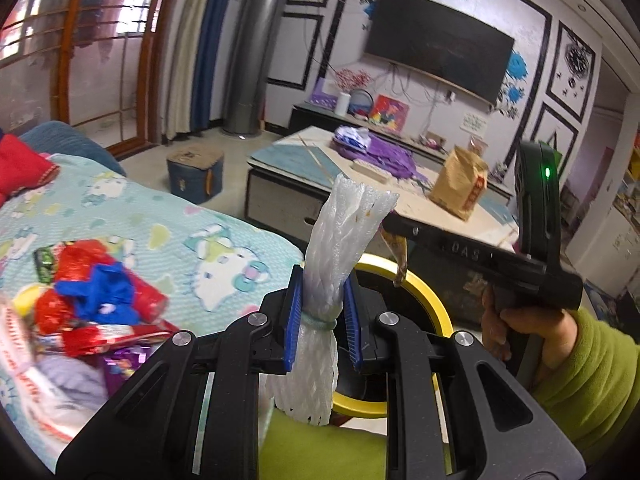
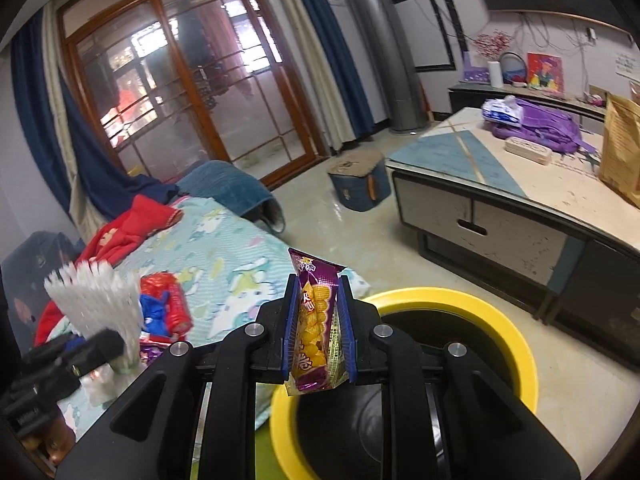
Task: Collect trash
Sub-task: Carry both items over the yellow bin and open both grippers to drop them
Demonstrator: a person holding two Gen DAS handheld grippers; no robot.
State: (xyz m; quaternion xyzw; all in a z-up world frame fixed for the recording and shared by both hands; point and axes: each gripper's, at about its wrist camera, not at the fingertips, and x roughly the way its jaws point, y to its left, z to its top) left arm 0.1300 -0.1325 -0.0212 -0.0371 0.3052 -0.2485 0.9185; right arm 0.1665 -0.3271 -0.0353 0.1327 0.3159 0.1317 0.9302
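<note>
- Closest to the lens on the left wrist view was the left gripper (image 1: 322,316), its blue pads clamped tight on a white foam fruit net (image 1: 336,276) that stood upright between them, bunched with a pale band at the waist.
- Right behind that net sat the yellow-rimmed trash bin (image 1: 434,300), with the net's lower end hanging just near its rim.
- Over on the right wrist view, the right gripper (image 2: 318,332) was squeezed shut on a purple snack packet (image 2: 316,320) with yellow puffs printed on it, held upright just above the near left edge of the bin.
- From the left camera you could see the right gripper out to the right, held in a hand (image 1: 516,328) with a lime green sleeve.
- More trash was piled on the cartoon-print bedsheet (image 1: 168,220) to the left: red wrappers (image 1: 88,268), a blue crumpled bit (image 1: 100,292), some purple foil.
- Farther off to the right was a low coffee table (image 2: 520,188) with a purple backpack (image 2: 548,128) and a brown paper bag (image 1: 460,184) on top.
</note>
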